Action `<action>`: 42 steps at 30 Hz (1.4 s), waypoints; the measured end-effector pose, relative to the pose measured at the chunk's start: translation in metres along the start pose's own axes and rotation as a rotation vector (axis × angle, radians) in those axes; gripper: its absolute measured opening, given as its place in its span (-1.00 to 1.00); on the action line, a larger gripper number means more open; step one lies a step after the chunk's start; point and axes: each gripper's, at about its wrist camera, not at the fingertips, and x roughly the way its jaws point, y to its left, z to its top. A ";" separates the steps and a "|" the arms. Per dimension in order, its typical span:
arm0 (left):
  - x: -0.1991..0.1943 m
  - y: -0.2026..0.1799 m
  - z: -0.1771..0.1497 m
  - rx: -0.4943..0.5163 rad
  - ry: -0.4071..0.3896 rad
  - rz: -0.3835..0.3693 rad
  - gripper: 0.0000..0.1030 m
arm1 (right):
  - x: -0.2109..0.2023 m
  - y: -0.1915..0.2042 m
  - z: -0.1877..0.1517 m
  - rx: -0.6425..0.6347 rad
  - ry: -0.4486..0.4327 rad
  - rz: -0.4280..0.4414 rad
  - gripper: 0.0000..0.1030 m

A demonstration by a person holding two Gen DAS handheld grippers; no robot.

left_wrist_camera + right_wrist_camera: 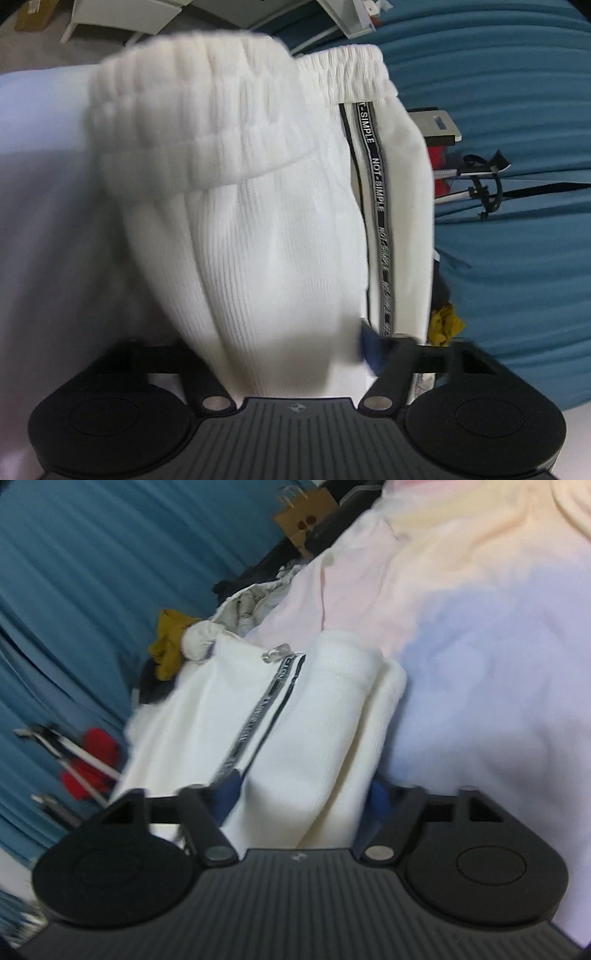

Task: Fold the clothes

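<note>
A white ribbed knit garment (258, 240) with an elastic waistband (192, 122) and a black side stripe (378, 206) reading "NOT-SIMPLE" fills the left wrist view. A thick bunch of it sits between the jaws of my left gripper (291, 350). The right blue pad (373, 347) presses on the cloth, which hides the left one. In the right wrist view the same garment (314, 720) lies folded double on the pale sheet, its stripe (258, 716) running away from me. My right gripper (303, 797) is shut on the near fold, with both blue pads against the cloth.
A pale bed sheet (480, 664) spreads to the right. A blue curtain (74, 572) hangs behind. At the bed's edge lie a yellow cloth (168, 650), a crumpled grey-white cloth (251, 605) and something red (92, 760) by thin poles. A cardboard bag (303, 517) stands farther back.
</note>
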 end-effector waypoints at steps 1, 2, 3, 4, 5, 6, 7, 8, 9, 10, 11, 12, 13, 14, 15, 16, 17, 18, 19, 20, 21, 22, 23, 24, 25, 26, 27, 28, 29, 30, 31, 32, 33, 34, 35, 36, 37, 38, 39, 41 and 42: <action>0.003 0.001 0.003 -0.009 -0.005 0.000 -0.39 | 0.003 0.003 0.000 -0.012 -0.019 -0.024 -0.45; 0.005 0.003 0.006 -0.018 -0.010 -0.001 -0.65 | 0.002 0.003 0.002 0.004 -0.031 -0.026 -0.67; 0.003 0.003 0.008 -0.021 -0.013 -0.012 -0.67 | 0.000 0.004 0.004 0.022 -0.043 -0.026 -0.75; 0.001 0.002 0.010 -0.025 -0.017 -0.024 -0.71 | -0.001 0.004 0.006 0.041 -0.054 -0.026 -0.76; -0.001 0.002 0.012 -0.028 -0.020 -0.036 -0.73 | -0.006 0.007 0.008 0.049 -0.066 -0.028 -0.78; -0.008 -0.004 0.013 -0.007 -0.030 -0.054 -0.74 | -0.014 0.010 0.011 0.054 -0.082 -0.028 -0.79; -0.014 -0.009 0.015 0.014 -0.039 -0.071 -0.76 | -0.021 0.012 0.013 0.058 -0.095 -0.028 -0.80; -0.022 -0.013 0.016 0.032 -0.041 -0.076 -0.77 | -0.029 0.014 0.015 0.062 -0.101 -0.027 -0.80; -0.030 -0.017 0.018 0.050 -0.042 -0.081 -0.77 | -0.038 0.016 0.017 0.065 -0.107 -0.026 -0.80; -0.037 -0.021 0.019 0.067 -0.044 -0.086 -0.77 | -0.047 0.016 0.018 0.068 -0.104 -0.028 -0.80; -0.045 -0.025 0.020 0.085 -0.045 -0.091 -0.77 | -0.056 0.015 0.019 0.072 -0.099 -0.032 -0.80; -0.052 -0.029 0.022 0.103 -0.047 -0.096 -0.77 | -0.066 0.010 0.017 0.081 -0.092 -0.032 -0.80; -0.061 -0.029 0.023 0.115 -0.048 -0.092 -0.78 | -0.076 0.005 0.015 0.091 -0.085 -0.032 -0.80; -0.071 -0.026 0.025 0.119 -0.044 -0.089 -0.78 | -0.084 0.000 0.013 0.094 -0.075 -0.033 -0.80; -0.080 -0.022 0.026 0.121 -0.034 -0.082 -0.78 | -0.094 -0.006 0.009 0.093 -0.059 -0.040 -0.80; -0.090 -0.017 0.026 0.124 -0.025 -0.074 -0.78 | -0.105 -0.015 0.002 0.098 -0.040 -0.049 -0.80; -0.099 -0.011 0.026 0.130 -0.015 -0.064 -0.77 | -0.112 -0.022 -0.001 0.109 -0.012 -0.060 -0.80; -0.121 -0.005 0.027 0.145 -0.003 -0.053 -0.77 | -0.119 -0.029 -0.004 0.120 0.017 -0.071 -0.80; -0.129 0.000 0.027 0.165 0.013 -0.035 -0.77 | -0.126 -0.037 -0.007 0.140 0.049 -0.082 -0.80; -0.136 0.005 0.028 0.185 0.029 -0.017 -0.77 | -0.131 -0.044 -0.009 0.160 0.082 -0.093 -0.80; -0.144 0.010 0.028 0.205 0.046 0.001 -0.76 | -0.136 -0.052 -0.011 0.180 0.114 -0.103 -0.80; -0.151 0.015 0.029 0.225 0.062 0.019 -0.75 | -0.139 -0.057 -0.014 0.183 0.140 -0.108 -0.79; -0.152 0.018 0.028 0.255 0.078 0.043 -0.72 | -0.138 -0.063 -0.015 0.177 0.165 -0.096 -0.78; -0.153 0.020 0.026 0.285 0.093 0.068 -0.69 | -0.137 -0.069 -0.017 0.170 0.189 -0.082 -0.77; -0.154 0.023 0.025 0.316 0.108 0.092 -0.64 | -0.139 -0.073 -0.019 0.168 0.193 -0.070 -0.71; -0.151 0.018 0.024 0.346 0.109 0.109 -0.56 | -0.141 -0.077 -0.022 0.170 0.185 -0.054 -0.69; -0.154 0.015 0.021 0.387 0.102 0.128 -0.51 | -0.143 -0.080 -0.025 0.173 0.177 -0.037 -0.66; -0.159 0.010 0.016 0.431 0.093 0.149 -0.34 | -0.144 -0.080 -0.027 0.169 0.174 -0.033 -0.65; -0.165 0.006 0.011 0.475 0.083 0.170 -0.18 | -0.147 -0.078 -0.027 0.157 0.169 -0.044 -0.59; -0.171 0.002 0.004 0.528 0.075 0.179 -0.11 | -0.151 -0.074 -0.027 0.140 0.158 -0.062 -0.53; -0.179 -0.005 -0.006 0.582 0.066 0.191 0.00 | -0.157 -0.071 -0.026 0.120 0.139 -0.075 -0.52; -0.186 -0.011 -0.015 0.636 0.058 0.202 0.04 | -0.165 -0.066 -0.026 0.098 0.113 -0.086 -0.47; -0.194 -0.018 -0.025 0.689 0.049 0.214 0.05 | -0.174 -0.060 -0.027 0.085 0.086 -0.098 -0.39; -0.202 -0.025 -0.035 0.743 0.040 0.225 0.11 | -0.181 -0.056 -0.027 0.082 0.063 -0.099 -0.33; -0.205 -0.032 -0.049 0.798 0.030 0.230 0.17 | -0.190 -0.051 -0.028 0.085 0.037 -0.083 -0.16; -0.211 -0.038 -0.061 0.851 0.018 0.232 0.19 | -0.196 -0.047 -0.029 0.084 0.022 -0.059 0.07; -0.217 -0.046 -0.076 0.924 -0.002 0.240 0.21 | -0.202 -0.042 -0.029 0.083 0.008 -0.033 0.17; -0.222 -0.054 -0.091 0.996 -0.022 0.247 0.22 | -0.207 -0.037 -0.030 0.069 0.003 -0.011 0.34; -0.224 -0.066 -0.101 1.044 -0.047 0.215 0.23 | -0.211 -0.031 -0.031 0.054 -0.001 0.010 0.35; -0.224 -0.085 -0.124 1.116 -0.053 0.149 0.38 | -0.211 -0.024 -0.033 0.024 0.021 0.042 0.34; -0.221 -0.092 -0.135 1.141 -0.035 0.114 0.41 | -0.209 -0.022 -0.033 0.015 0.039 0.058 0.34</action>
